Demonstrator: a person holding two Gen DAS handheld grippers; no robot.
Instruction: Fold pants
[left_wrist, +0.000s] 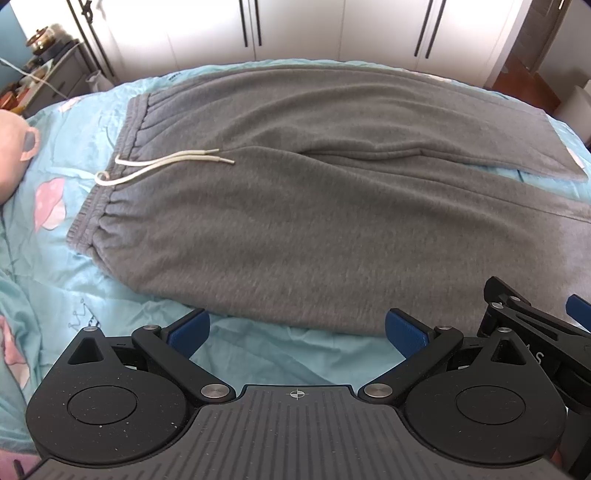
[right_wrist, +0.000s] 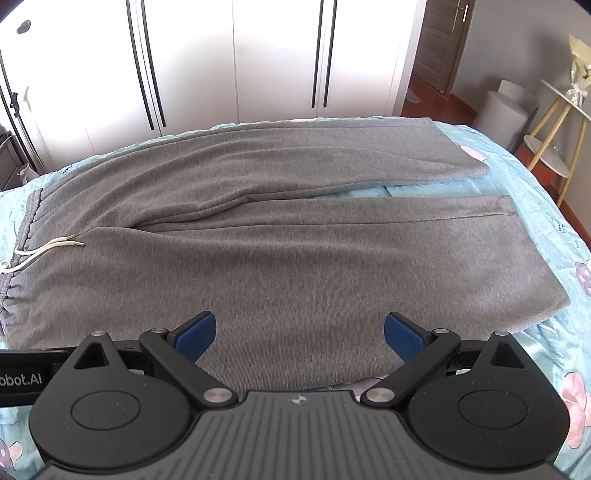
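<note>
Grey sweatpants (right_wrist: 280, 236) lie spread flat and unfolded across a bed (right_wrist: 554, 206) dressed in a pale blue patterned sheet, waistband (left_wrist: 110, 177) to the left and both legs running out to the right, a narrow strip of sheet showing between them. The white drawstring (left_wrist: 159, 166) rests loose on the front. The left tool (left_wrist: 295, 330) hovers at the near edge of the garment toward the waist end, its blue pads spread wide and pinching nothing; the right tool (right_wrist: 299, 332) hangs over the near leg, likewise spread and empty. White wardrobe doors (right_wrist: 236, 55) stand behind the bed. By the look of it, no fold has been made: the legs have yet to be laid one over the other, and the lengthwise folds remain to be done.
</note>
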